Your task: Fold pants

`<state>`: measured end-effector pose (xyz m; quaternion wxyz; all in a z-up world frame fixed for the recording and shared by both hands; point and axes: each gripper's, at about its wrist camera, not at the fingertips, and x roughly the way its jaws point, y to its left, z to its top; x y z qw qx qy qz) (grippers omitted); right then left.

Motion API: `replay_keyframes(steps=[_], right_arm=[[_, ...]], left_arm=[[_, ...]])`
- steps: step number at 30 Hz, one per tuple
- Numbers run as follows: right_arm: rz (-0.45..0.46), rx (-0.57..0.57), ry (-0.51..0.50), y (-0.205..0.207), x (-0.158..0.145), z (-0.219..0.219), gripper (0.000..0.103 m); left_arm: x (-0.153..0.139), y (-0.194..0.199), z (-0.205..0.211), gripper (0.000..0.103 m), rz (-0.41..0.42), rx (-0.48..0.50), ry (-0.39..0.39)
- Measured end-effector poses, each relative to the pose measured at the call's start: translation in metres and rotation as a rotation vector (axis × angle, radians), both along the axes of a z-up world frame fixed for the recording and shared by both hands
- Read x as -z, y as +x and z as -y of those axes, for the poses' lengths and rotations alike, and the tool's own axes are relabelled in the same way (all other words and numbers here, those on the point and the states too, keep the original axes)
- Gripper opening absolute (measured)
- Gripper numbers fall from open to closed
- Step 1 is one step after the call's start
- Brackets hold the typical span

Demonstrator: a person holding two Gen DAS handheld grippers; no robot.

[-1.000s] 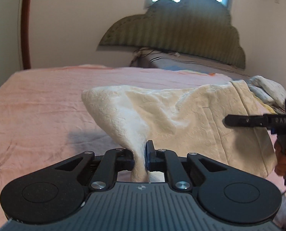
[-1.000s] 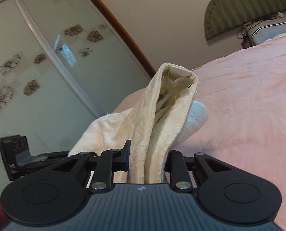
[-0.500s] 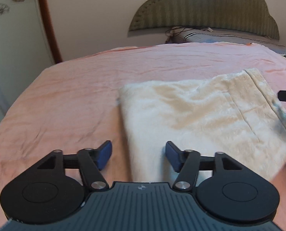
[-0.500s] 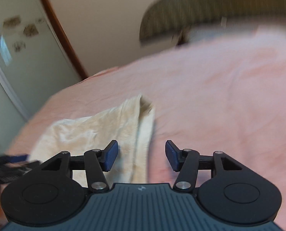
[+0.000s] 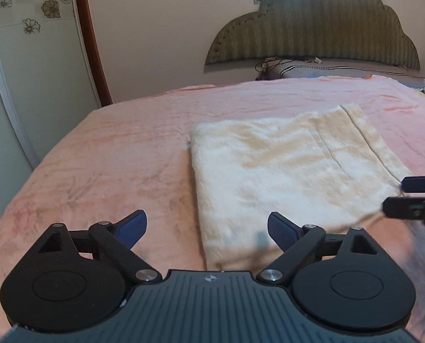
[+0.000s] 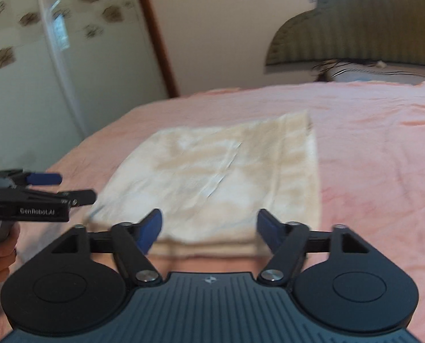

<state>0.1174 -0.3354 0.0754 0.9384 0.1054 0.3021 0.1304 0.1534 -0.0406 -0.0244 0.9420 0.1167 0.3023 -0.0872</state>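
Released since a second ago, folded cream pants (image 5: pixel 286 171) lie flat, long axis crossing the bed (image 5: pixel 126 154); both grippers' (image 5: pixel 206 230) (image 6: pixel 209 228) fingers are opening wide, holding nothing.

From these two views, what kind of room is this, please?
Most likely a bedroom: a bed with a pink cover, a padded headboard against the wall, and a sliding wardrobe door with flower patterns. The folded cream pants lie on the bed.

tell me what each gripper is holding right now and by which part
Nothing is held. The left gripper and the right gripper both have their jaws opening with nothing between the pads; the folded pants lie flat on the bed.
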Motion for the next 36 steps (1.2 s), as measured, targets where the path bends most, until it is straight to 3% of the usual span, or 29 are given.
replay_keyframes(steps=[2,4,7,10,15,19,21,26,31,36], right_arm=[[-0.048,0.009,-0.047,0.002,0.013,-0.004,0.076],[-0.125,0.089,-0.059,0.000,0.018,-0.004,0.076],[-0.097,0.180,-0.022,-0.029,0.002,-0.007,0.078],[-0.080,0.189,0.065,-0.060,-0.008,-0.020,0.099],[-0.099,0.103,0.101,-0.081,-0.015,-0.052,0.099],[-0.071,0.168,-0.140,-0.071,-0.007,-0.069,0.100],[-0.067,0.167,-0.190,-0.068,0.002,-0.070,0.100],[-0.106,0.178,-0.118,-0.065,0.016,-0.062,0.100],[-0.063,0.183,-0.171,-0.069,0.013,-0.062,0.100],[-0.094,0.194,-0.159,-0.063,0.025,-0.055,0.100]], left_arm=[[0.012,-0.005,0.003,0.091,-0.022,-0.015,0.037],[0.014,-0.011,-0.001,0.086,-0.053,-0.049,0.039],[0.012,-0.034,-0.022,0.093,-0.044,-0.066,-0.119],[0.025,-0.046,-0.029,0.099,-0.069,-0.078,-0.182],[0.048,-0.041,-0.025,0.101,-0.112,-0.079,-0.134],[0.053,-0.048,-0.021,0.103,-0.083,-0.073,-0.104],[0.054,-0.051,-0.022,0.103,-0.075,-0.083,-0.108],[0.053,-0.053,-0.024,0.103,-0.076,-0.090,-0.116],[0.053,-0.052,-0.025,0.103,-0.083,-0.092,-0.126],[0.053,-0.053,-0.025,0.103,-0.081,-0.092,-0.125]])
